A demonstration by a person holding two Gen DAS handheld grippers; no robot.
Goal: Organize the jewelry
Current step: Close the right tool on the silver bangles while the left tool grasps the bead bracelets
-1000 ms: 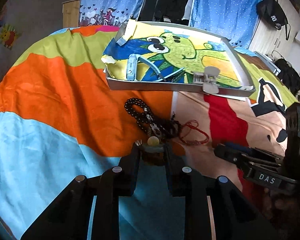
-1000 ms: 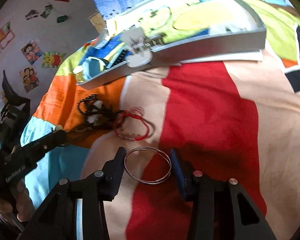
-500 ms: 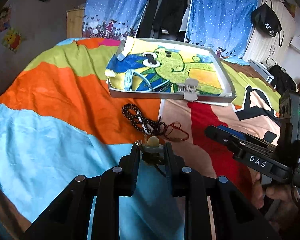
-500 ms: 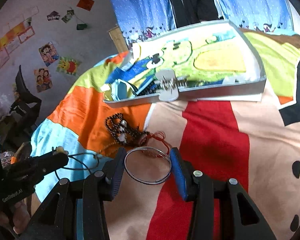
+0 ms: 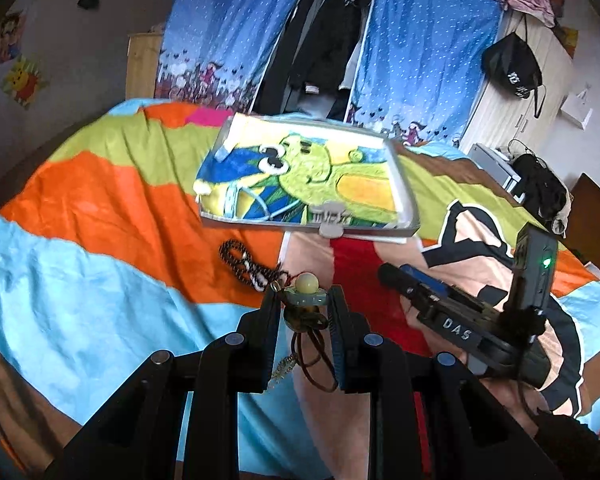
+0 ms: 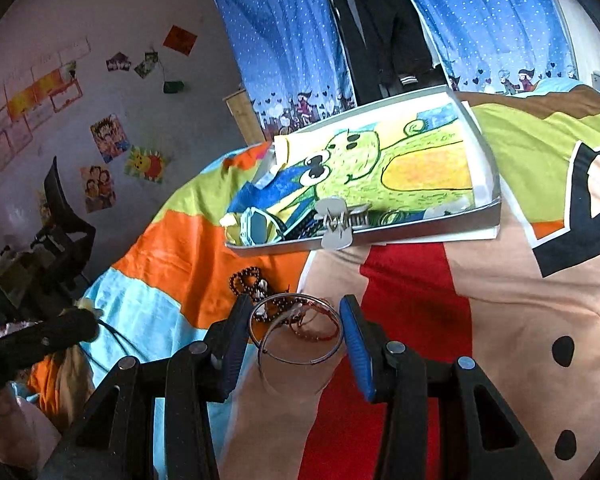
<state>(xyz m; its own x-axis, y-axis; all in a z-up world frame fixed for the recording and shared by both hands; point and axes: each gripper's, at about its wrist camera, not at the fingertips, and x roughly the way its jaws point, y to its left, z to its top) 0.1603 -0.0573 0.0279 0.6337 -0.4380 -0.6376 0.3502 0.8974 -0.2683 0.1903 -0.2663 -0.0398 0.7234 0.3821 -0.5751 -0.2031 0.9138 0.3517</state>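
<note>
Above the striped bedspread (image 5: 100,216), both tongs are loaded: your left tongs (image 5: 305,304) are clenched on a cord pendant with a pale round bead (image 5: 306,294), your right tongs (image 6: 296,326) clamp a thin silver wire bangle (image 6: 296,330). Step in hand looks like carry-to-tray. Next: move each over the shallow grey tray with the green cartoon liner (image 6: 488,208), release inside. Black bead string (image 5: 244,262) remains on the bed.
</note>
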